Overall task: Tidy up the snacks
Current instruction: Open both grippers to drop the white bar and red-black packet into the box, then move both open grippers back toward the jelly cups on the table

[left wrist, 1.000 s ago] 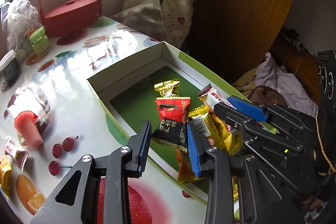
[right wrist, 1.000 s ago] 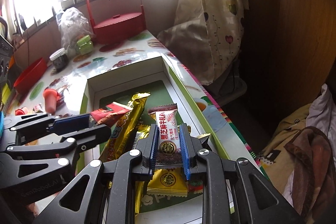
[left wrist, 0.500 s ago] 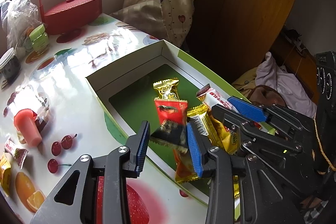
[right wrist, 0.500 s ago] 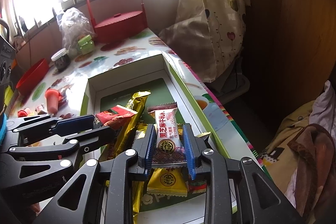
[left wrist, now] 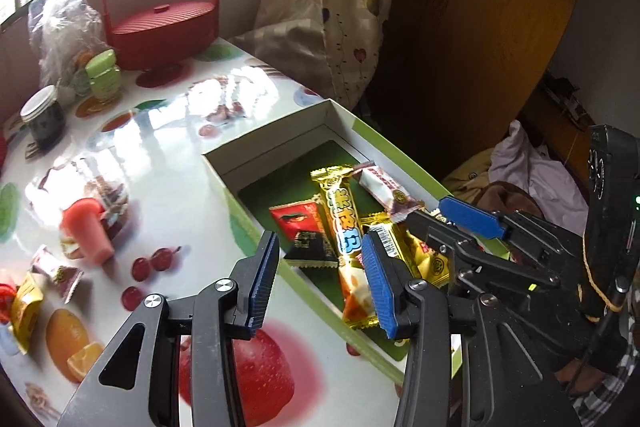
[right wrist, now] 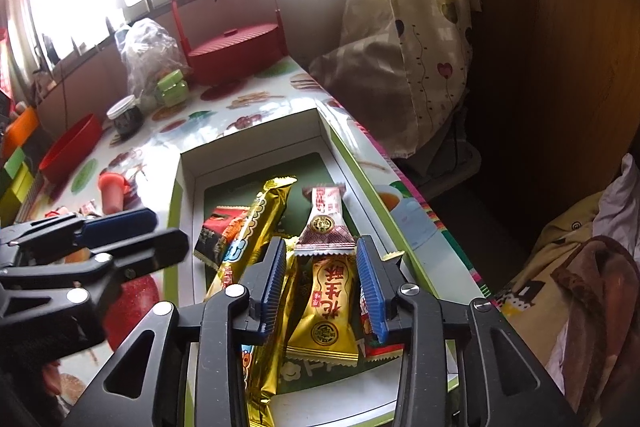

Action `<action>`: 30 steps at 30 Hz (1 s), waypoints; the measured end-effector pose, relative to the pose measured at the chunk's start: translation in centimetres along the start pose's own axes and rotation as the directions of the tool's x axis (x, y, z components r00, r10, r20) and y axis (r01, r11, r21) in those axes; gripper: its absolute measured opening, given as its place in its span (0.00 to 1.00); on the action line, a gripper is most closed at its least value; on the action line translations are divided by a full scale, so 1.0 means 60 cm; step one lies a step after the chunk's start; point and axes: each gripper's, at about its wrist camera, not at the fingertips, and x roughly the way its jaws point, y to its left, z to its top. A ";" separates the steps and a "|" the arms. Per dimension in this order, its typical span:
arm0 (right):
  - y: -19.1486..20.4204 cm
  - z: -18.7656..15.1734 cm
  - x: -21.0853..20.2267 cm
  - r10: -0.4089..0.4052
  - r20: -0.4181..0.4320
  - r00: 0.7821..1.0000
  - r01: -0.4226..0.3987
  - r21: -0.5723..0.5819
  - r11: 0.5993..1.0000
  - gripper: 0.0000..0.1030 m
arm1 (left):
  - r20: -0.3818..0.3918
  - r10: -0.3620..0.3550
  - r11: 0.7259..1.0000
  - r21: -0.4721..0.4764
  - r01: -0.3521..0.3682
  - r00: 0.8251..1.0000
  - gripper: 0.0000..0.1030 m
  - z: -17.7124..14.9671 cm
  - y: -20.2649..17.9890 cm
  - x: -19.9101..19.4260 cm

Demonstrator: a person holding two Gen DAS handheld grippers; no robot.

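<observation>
A green-and-white open box lies on the fruit-print table and holds several snack packets. A red-and-black packet, a long gold bar and a white-and-brown packet lie inside it. My left gripper is open and empty above the box's near left wall. My right gripper is open and empty over a gold packet in the box. Loose packets lie on the table at left.
A pink cup lies left of the box. A red lidded basket, a plastic bag, green tubs and a dark jar stand at the table's far end. A red bowl is at the left. A curtain hangs beyond the table's right edge.
My left gripper let go of the red-and-black packet, which now lies in the box. My right gripper opened and released the white-and-brown packet into the box. Both grippers have drawn back.
</observation>
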 end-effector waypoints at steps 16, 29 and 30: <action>0.054 0.026 -0.045 0.090 0.072 0.993 -0.087 -0.044 0.995 0.36 | 0.090 0.158 0.986 -0.062 -0.153 0.983 0.43 -0.029 0.034 -0.108; 0.144 0.051 -0.070 0.139 0.101 0.985 -0.126 -0.130 0.983 0.38 | 0.117 0.192 0.977 -0.117 -0.178 0.974 0.43 -0.043 0.083 -0.149; 0.152 0.054 -0.067 0.140 0.098 0.985 -0.126 -0.141 0.982 0.38 | 0.118 0.195 0.976 -0.124 -0.180 0.974 0.43 -0.045 0.091 -0.150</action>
